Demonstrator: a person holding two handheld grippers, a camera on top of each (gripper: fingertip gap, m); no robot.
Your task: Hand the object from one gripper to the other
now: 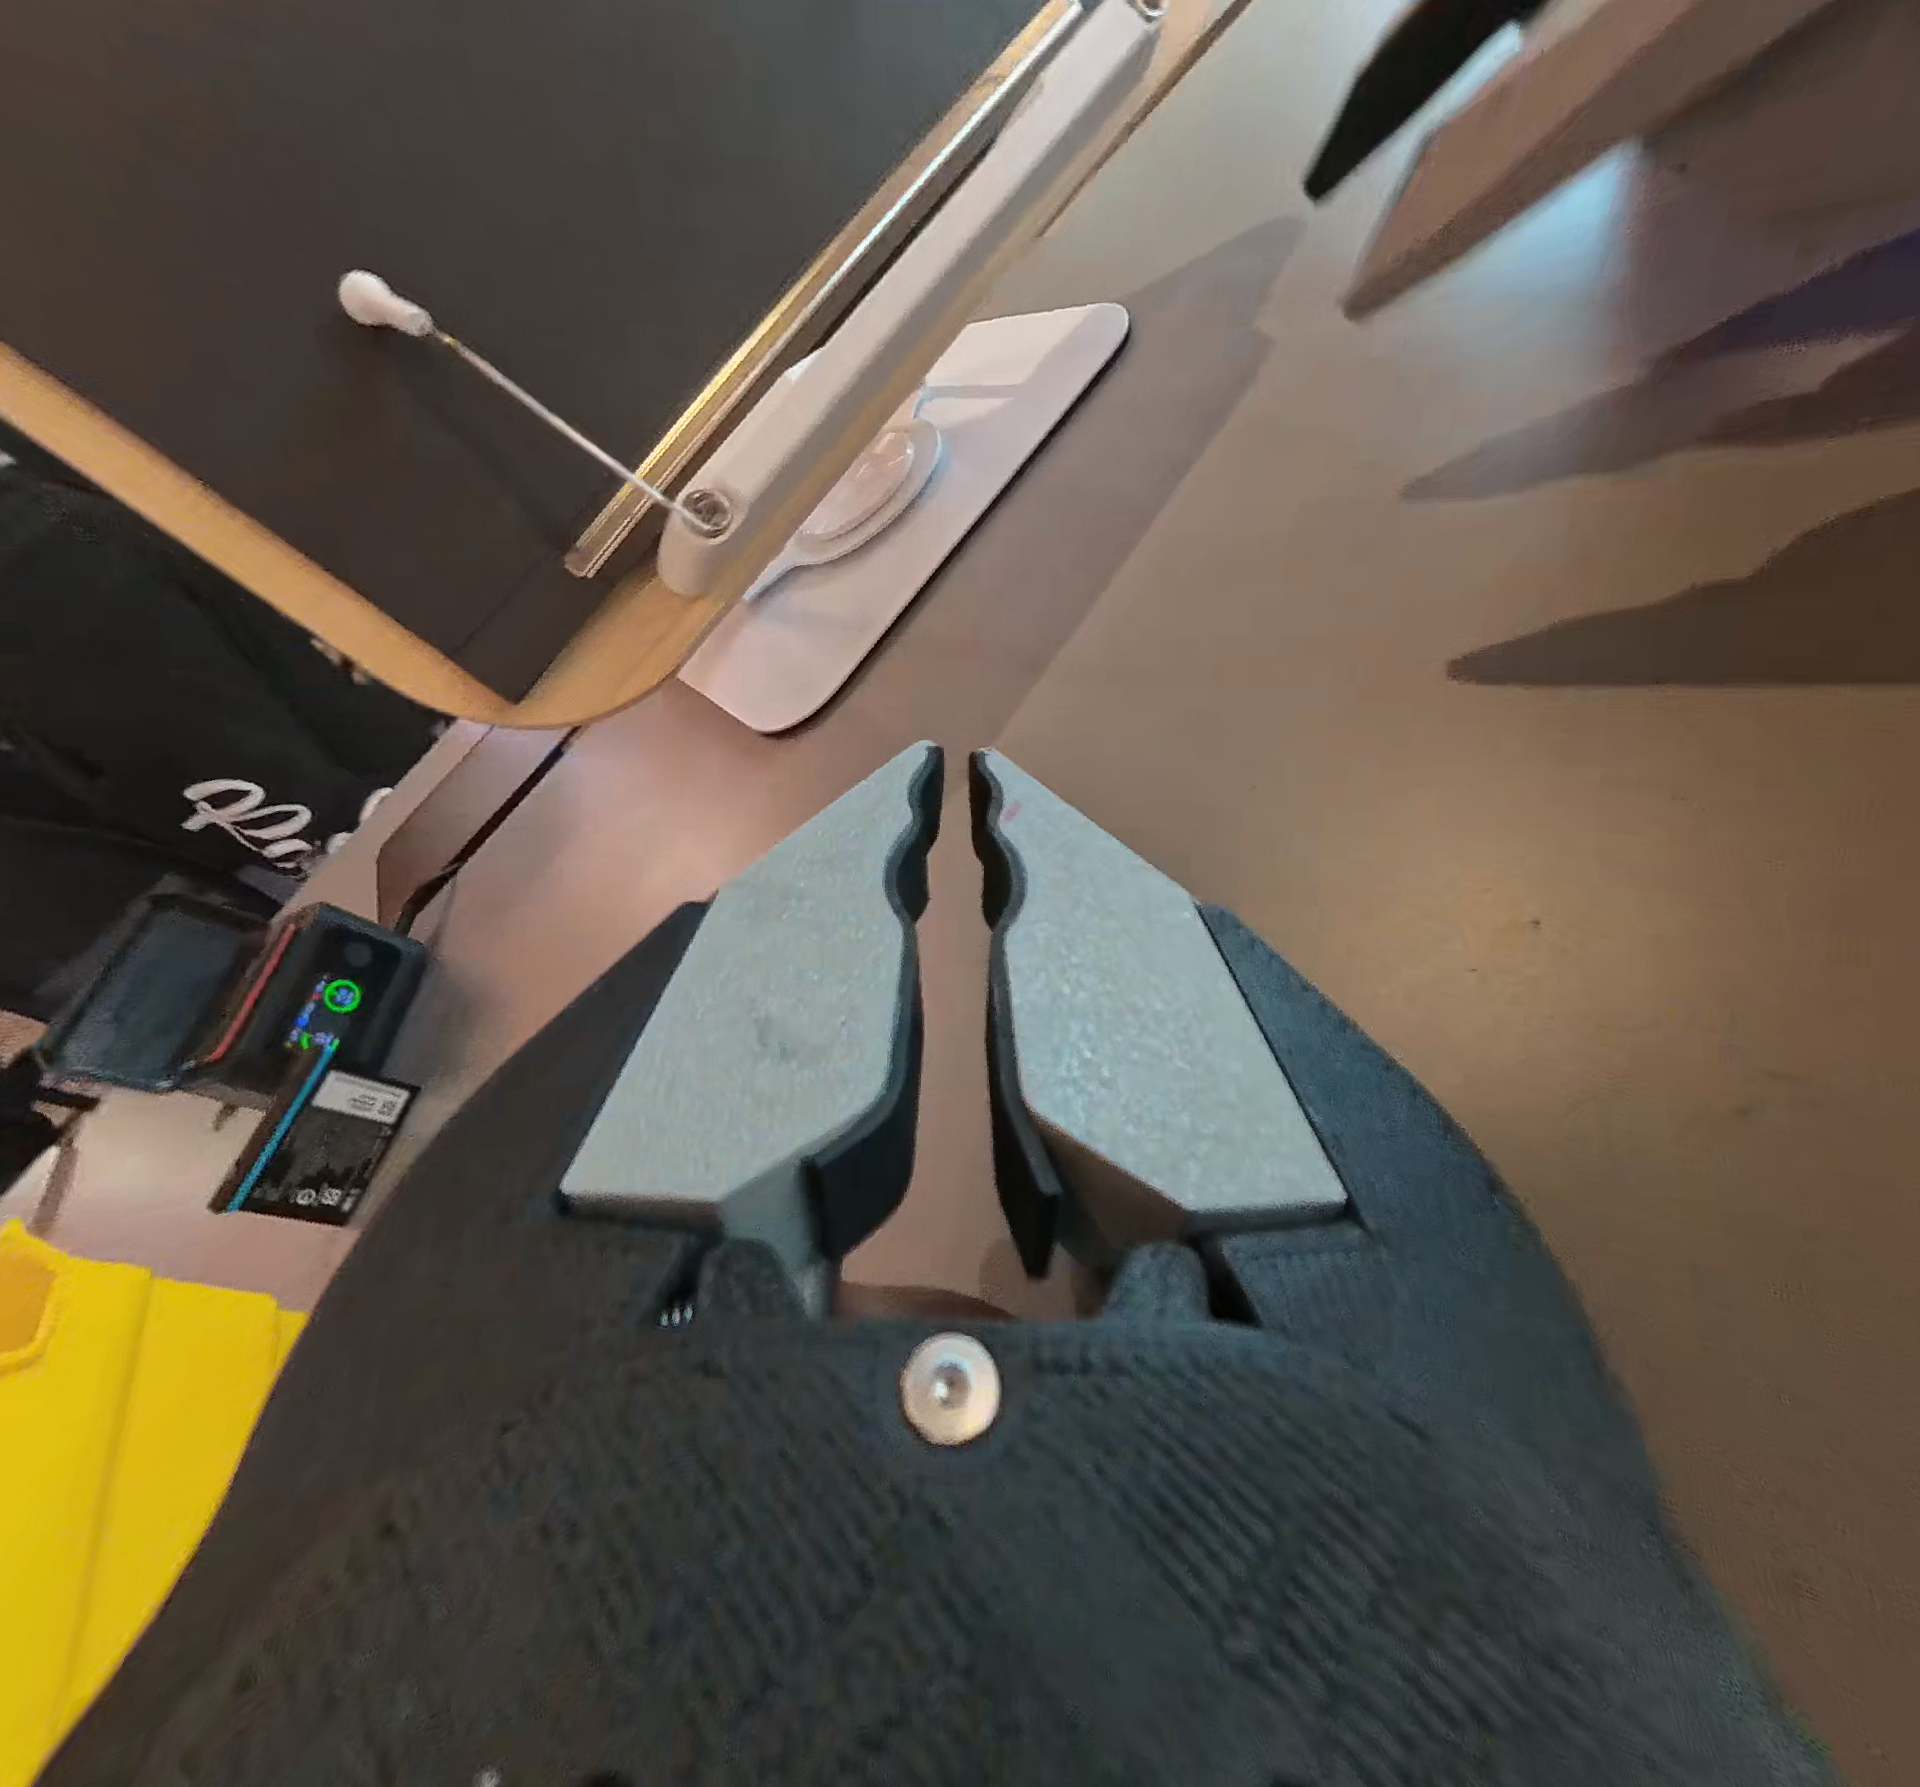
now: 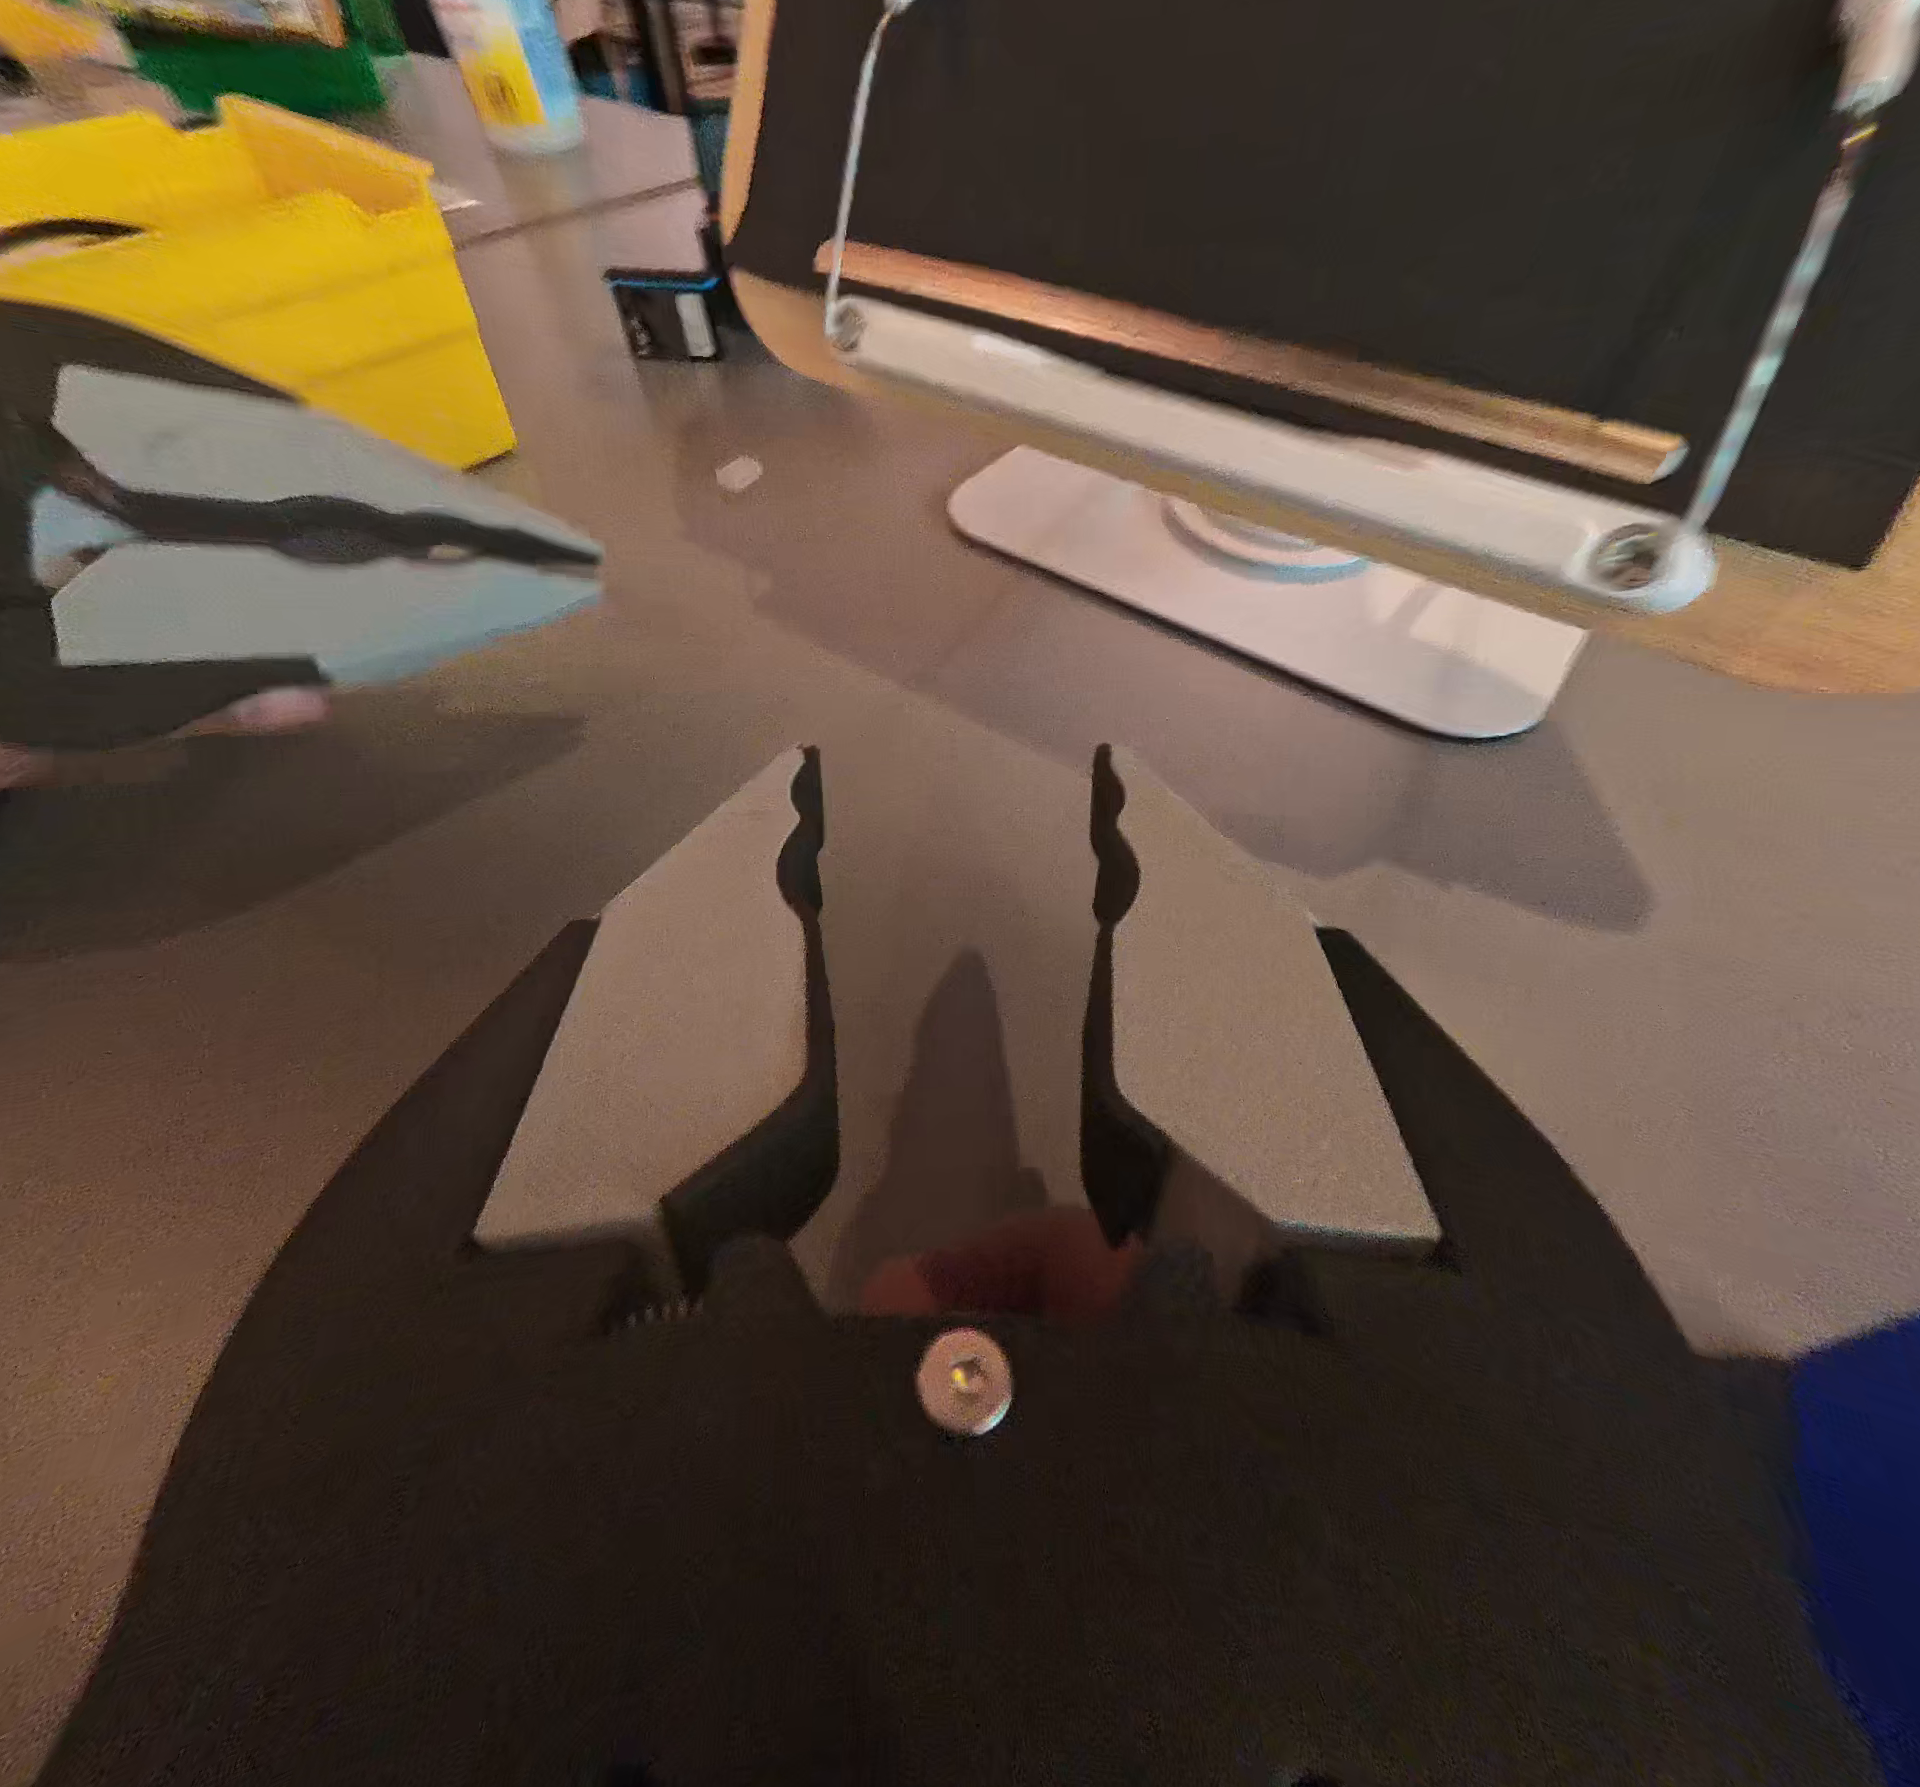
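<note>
Neither pair holds anything: left tongs (image 1: 956, 771) nearly together, right tongs (image 2: 956, 766) apart above the tabletop (image 2: 1558, 1010) — first find the object, then close squarely.

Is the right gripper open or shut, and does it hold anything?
Open and empty. In the right wrist view the right gripper has its jaws set wide apart, and only the bare table shows between them.
</note>
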